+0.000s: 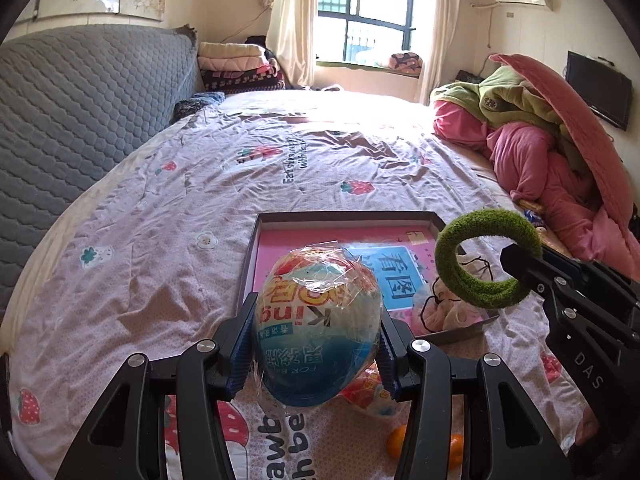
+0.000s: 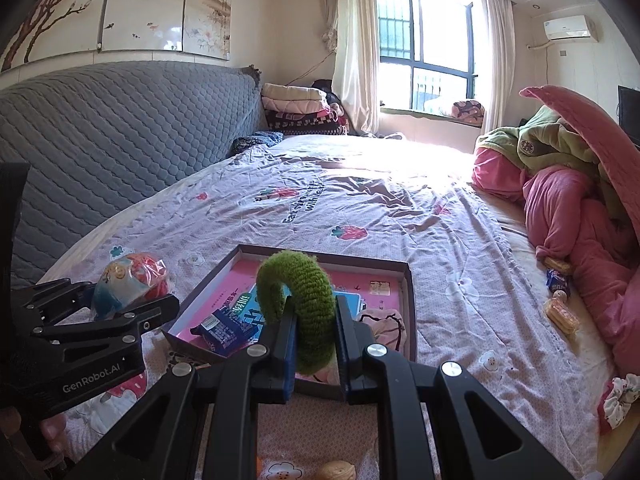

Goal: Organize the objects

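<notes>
A plastic-wrapped egg-shaped toy (image 1: 316, 320), blue below and orange on top, is pinched between the pads of my left gripper (image 1: 316, 344), a little above the bedsheet. It also shows at the left of the right wrist view, toy (image 2: 128, 284) in left gripper (image 2: 124, 298). My right gripper (image 2: 316, 320) is shut on a fuzzy green ring (image 2: 300, 304), held upright over the near edge of a shallow dark-rimmed box (image 2: 320, 255). From the left wrist view the ring (image 1: 488, 258) and right gripper (image 1: 518, 274) hang over the box's (image 1: 344, 215) right corner.
In the box lie a pink sheet, a blue snack packet (image 2: 226, 330) and a pink drawstring pouch (image 2: 384, 322). Oranges (image 1: 396, 440) and another wrapped toy (image 1: 372, 396) lie near me. Snack packets (image 2: 560, 314) and a scrunchie (image 2: 618, 396) lie right, by piled pink bedding (image 2: 568, 208).
</notes>
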Available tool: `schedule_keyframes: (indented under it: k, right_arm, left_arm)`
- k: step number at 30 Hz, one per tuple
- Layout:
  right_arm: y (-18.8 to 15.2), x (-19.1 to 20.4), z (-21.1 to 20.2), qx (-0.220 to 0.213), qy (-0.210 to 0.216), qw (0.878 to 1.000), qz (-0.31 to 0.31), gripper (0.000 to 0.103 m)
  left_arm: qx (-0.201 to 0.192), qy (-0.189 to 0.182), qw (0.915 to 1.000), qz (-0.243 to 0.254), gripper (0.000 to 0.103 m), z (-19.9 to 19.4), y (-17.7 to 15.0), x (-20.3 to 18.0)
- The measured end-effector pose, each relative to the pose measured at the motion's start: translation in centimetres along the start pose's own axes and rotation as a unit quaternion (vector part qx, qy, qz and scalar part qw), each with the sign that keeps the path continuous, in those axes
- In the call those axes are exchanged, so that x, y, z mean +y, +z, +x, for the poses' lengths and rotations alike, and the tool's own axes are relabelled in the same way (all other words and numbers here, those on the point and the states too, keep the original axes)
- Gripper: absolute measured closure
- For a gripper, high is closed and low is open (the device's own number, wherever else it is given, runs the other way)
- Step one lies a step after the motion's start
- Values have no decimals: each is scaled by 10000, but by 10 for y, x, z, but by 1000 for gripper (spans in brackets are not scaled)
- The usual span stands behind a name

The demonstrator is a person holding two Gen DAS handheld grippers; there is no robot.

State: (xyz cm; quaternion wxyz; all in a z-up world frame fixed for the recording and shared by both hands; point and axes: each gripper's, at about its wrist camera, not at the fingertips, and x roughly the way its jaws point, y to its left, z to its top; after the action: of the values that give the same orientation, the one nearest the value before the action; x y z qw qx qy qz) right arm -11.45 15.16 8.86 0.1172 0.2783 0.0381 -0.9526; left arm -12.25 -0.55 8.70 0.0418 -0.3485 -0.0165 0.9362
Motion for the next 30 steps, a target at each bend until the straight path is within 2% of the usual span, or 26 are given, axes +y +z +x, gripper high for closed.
schedule_keyframes:
  k: [3,8,18,25,30]
  right_arm:
    - [8,6,5,-39,-31,10000,-79,86]
    - [19,8,16,-89,-111,9999,16,86]
    - [28,-13,33,-26,-477,9988,-52,86]
    - [24,-22,44,-17,-443,9990,-54,86]
    - [19,-25,53,-11,-222,9997,93,86]
  left_arm:
    - [-1,68,10000,22,50,0,-1,7]
    - [5,-46,10000,-30,50,9,5,19]
    - [18,-198,9998,-80,50,46,21,30]
    - [-32,-240,9996,-153,50,66,21,40]
    - [67,-225,9996,-136,50,86,20,44]
